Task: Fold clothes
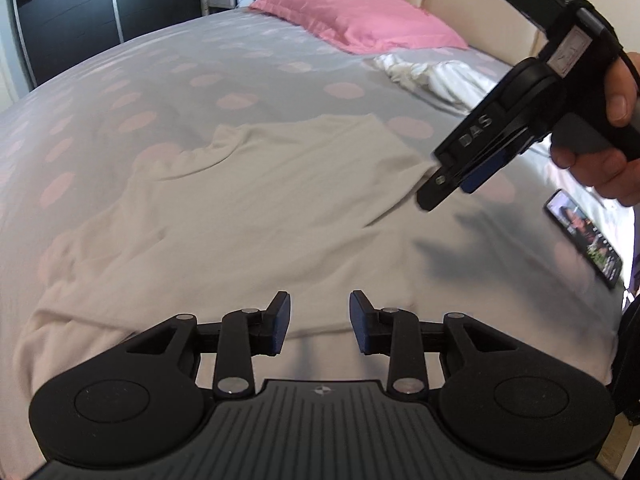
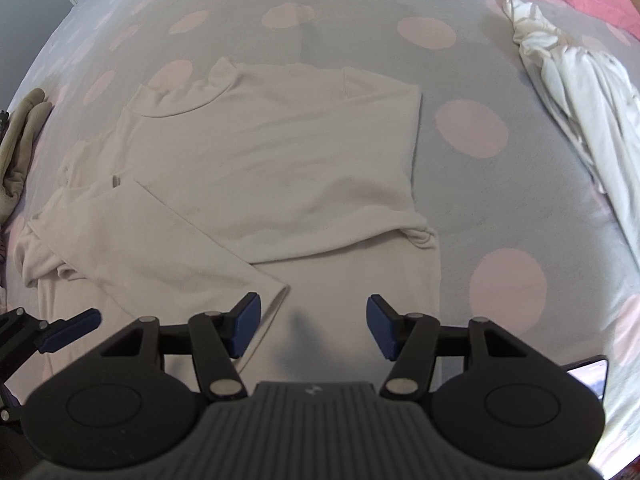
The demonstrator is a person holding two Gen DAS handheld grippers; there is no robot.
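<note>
The shirt (image 2: 280,168) looks soft, light and floppy; take it by its near hem. Both the left gripper (image 1: 319,322) and the right gripper (image 2: 314,326) gape empty.

Soft, even daylight fills both my views, a little dim and cool, with no glare. My tongs cast smudgy shadows on the bedspread (image 1: 248,80) and the cream top (image 2: 280,160) near me. The fisheye bends the bed hard at the edges, corners go black, and everything looks slightly soft.
</note>
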